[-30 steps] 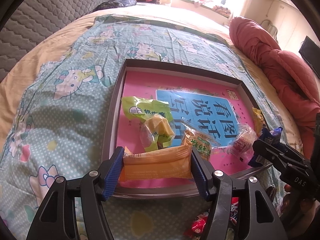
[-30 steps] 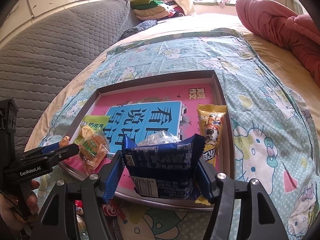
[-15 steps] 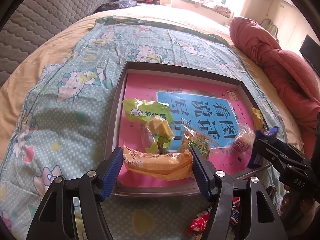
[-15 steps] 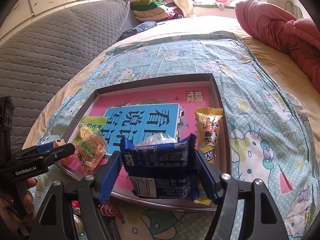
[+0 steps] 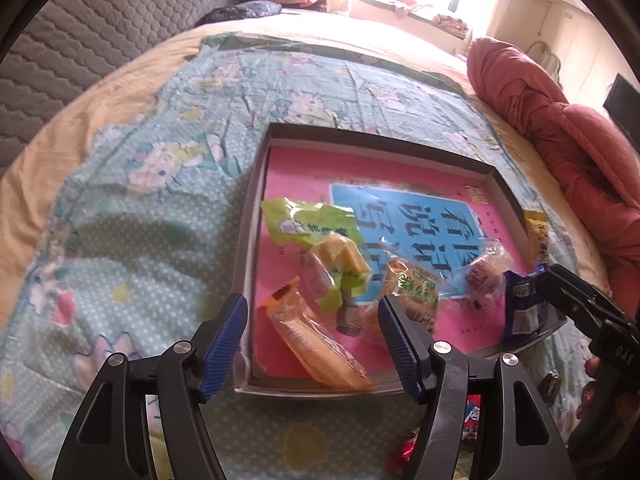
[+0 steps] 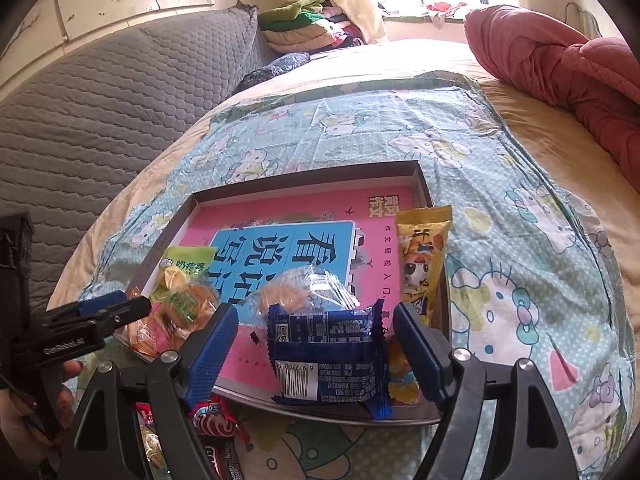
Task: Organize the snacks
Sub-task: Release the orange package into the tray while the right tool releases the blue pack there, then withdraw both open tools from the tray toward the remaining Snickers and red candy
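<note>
Across the bed, on a cartoon-print blue sheet (image 6: 500,184), sits a shallow grey cardboard tray (image 5: 256,216) lined with a pink and blue printed book cover (image 6: 280,248).

Step in hand, as judged: release of two packets into the tray. The left claw (image 5: 312,344) is spread, its blue pads clear of the long orange foil snack packet (image 5: 316,340), which lies free and slanted in the tray's near left corner. The right claw (image 6: 312,348) has just been opening; its pads now stand apart from the dark blue crinkle-edged biscuit packet (image 6: 328,356) between them. That packet rests on the tray's near rim, part inside and part overhanging.

Already in the tray: a lime green packet (image 5: 308,224), a clear-wrapped yellow sweet (image 5: 340,260), a small orange and green packet (image 5: 412,284), a clear-wrapped pastry (image 6: 304,288) and a tall yellow cartoon packet (image 6: 422,256) along the right wall.

Outstanding: red-wrapped sweets (image 6: 216,424) remain on the sheet outside the near rim.

Next move, as judged: withdraw both claws clear of the packets without dragging them, check that the blue packet does not tip off the rim, then collect the loose sweets.
</note>
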The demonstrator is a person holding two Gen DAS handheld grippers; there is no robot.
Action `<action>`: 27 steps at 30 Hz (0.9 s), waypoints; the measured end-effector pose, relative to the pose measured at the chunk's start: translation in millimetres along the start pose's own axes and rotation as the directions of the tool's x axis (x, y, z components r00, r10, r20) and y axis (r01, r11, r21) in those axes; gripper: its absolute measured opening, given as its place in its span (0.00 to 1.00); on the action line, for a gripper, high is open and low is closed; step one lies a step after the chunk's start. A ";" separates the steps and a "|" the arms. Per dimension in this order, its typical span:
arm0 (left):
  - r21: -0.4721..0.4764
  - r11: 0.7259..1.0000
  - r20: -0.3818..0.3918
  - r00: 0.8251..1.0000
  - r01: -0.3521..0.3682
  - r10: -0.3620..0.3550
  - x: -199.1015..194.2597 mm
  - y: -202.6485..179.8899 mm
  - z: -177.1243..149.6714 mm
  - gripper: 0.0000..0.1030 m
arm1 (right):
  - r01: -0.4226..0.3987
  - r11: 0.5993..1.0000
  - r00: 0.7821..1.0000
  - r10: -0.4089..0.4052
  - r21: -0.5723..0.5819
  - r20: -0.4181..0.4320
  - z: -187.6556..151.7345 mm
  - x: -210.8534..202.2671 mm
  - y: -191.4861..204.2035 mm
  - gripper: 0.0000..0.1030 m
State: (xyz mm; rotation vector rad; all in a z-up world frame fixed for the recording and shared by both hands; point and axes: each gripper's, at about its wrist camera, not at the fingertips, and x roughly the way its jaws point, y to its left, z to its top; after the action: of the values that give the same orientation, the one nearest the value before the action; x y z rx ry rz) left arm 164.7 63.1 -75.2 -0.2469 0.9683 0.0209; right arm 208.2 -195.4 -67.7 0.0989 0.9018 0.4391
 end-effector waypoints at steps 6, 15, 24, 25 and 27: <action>0.008 1.000 0.022 1.000 0.005 -0.005 -5.8 -1.5 2.1 0.68 | -0.007 1.000 1.000 0.007 0.006 0.012 1.6 -3.4 -0.7 0.77; -0.014 1.000 0.083 0.996 0.025 -0.023 -32.2 2.0 14.6 0.71 | -0.020 1.000 0.999 0.020 0.008 0.027 3.6 -7.8 -0.4 0.77; 0.002 0.999 0.123 0.992 0.037 -0.037 -55.3 -6.8 19.1 0.73 | -0.035 0.999 0.998 0.034 0.008 0.051 7.1 -15.9 -0.6 0.78; 0.006 0.999 0.125 0.991 0.039 -0.039 -57.7 -8.6 18.9 0.73 | -0.036 0.999 0.998 0.036 0.007 0.055 7.8 -17.3 -0.6 0.78; 0.015 0.999 0.130 0.991 0.038 -0.040 -61.2 -11.3 19.1 0.73 | -0.041 0.999 0.997 0.040 0.006 0.067 9.7 -21.2 -1.2 0.78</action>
State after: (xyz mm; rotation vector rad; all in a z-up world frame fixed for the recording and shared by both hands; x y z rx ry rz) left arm 146.8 61.9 -12.6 -0.2501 0.8335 -0.0050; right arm 204.8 -204.2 -46.3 0.1383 0.8369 0.4675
